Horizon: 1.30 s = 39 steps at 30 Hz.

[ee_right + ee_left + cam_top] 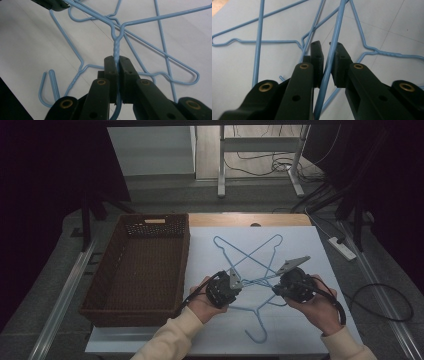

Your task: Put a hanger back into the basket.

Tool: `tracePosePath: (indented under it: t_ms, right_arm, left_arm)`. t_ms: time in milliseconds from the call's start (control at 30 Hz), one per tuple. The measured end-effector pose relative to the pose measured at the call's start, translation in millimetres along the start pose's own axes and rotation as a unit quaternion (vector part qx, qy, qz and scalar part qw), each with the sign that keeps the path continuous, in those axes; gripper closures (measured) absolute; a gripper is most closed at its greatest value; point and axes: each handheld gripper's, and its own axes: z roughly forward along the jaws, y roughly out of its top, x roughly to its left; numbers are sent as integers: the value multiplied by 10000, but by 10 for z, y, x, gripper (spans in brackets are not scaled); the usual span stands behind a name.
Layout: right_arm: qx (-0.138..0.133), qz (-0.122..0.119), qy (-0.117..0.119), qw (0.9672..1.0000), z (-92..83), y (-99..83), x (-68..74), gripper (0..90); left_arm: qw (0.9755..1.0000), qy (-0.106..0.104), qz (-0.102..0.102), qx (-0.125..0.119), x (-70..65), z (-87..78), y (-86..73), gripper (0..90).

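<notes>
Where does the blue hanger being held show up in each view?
High view: hanger at lower centre, spanning from the left gripper to the right gripper.
Left gripper view: its wire runs steeply up between the jaws, at centre.
Right gripper view: its twisted neck rises from the shut jaws, at centre.
Shared landmark: the white sheet under the hangers.

Glossy blue coated-wire hangers, woven wicker basket

Lab-like recording room, dark curtains, floor cables, power strip, table frame
</notes>
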Motion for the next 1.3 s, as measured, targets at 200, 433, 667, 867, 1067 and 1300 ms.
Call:
tracePosePath:
  t_ms: [200, 433, 667, 867, 1067, 1300]
  right_arm:
    - [-322, 81, -13, 9994, -59, 25, -46, 833]
    - [-1581, 730, 7, 9847, -221, 35, -179, 583]
    - [-2805, 1131, 19, 9532, -391, -42, -295, 428]
    - [-3159, 1374, -58, 9388, -536, -97, -385, 389]
    - [-3037, 1330, 84, 9434, -514, -210, -443, 385]
    - [-2894, 1300, 150, 9482, -349, -452, -431, 361]
  left_arm:
    - [9999, -1, 76, -110, -12, -40, -5, 836]
    - [9996, -71, -36, -255, 12, -87, -7, 859]
    - [9987, -250, -207, -402, 23, -145, 3, 860]
    - [9988, -293, -251, -309, 29, -128, -14, 861]
    - [9980, -319, -429, -350, 82, -151, -26, 861]
    - [9943, -475, -737, -610, 149, -291, -31, 861]
